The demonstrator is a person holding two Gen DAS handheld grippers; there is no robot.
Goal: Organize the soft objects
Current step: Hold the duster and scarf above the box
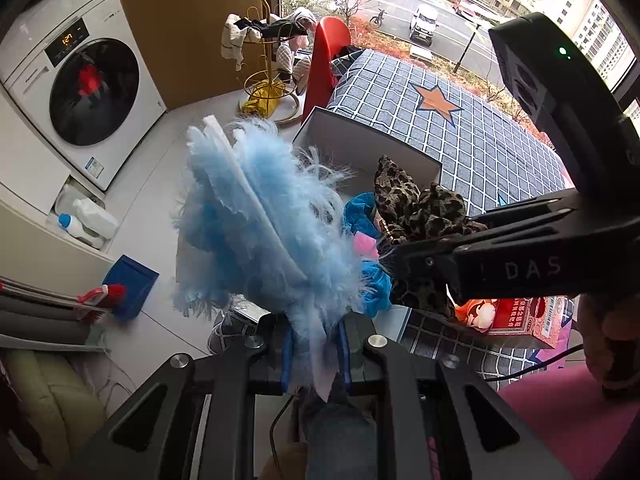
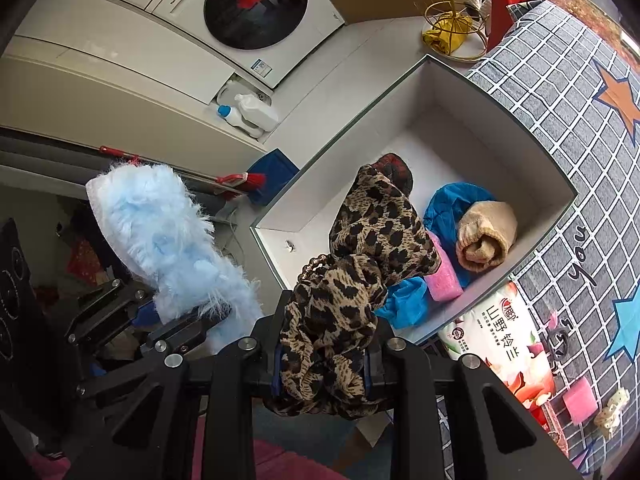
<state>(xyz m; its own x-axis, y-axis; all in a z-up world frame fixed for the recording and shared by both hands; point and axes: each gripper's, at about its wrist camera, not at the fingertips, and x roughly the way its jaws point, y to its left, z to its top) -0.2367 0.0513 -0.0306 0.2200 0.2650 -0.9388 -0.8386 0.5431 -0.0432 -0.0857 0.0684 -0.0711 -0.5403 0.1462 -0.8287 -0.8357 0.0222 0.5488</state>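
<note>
— What does the left gripper [image 1: 314, 354] hold?
— It pinches a fluffy light-blue duster head [image 1: 256, 220], raised beside the white box [image 2: 400, 92], out over the floor.
— And the right gripper [image 2: 324, 364]?
— Its fingers are clamped on a leopard-print scarf [image 2: 360, 248], bunched up over the near edge of the box.
— What lies in the box?
— A blue cloth [image 2: 448, 204], a rolled beige towel [image 2: 486, 234] touching it, and a pink sponge [image 2: 442, 276] just beside the scarf.
— Where does the box sit?
— On a checked cover [image 2: 560, 128], next to a tissue pack [image 2: 508, 344].
</note>
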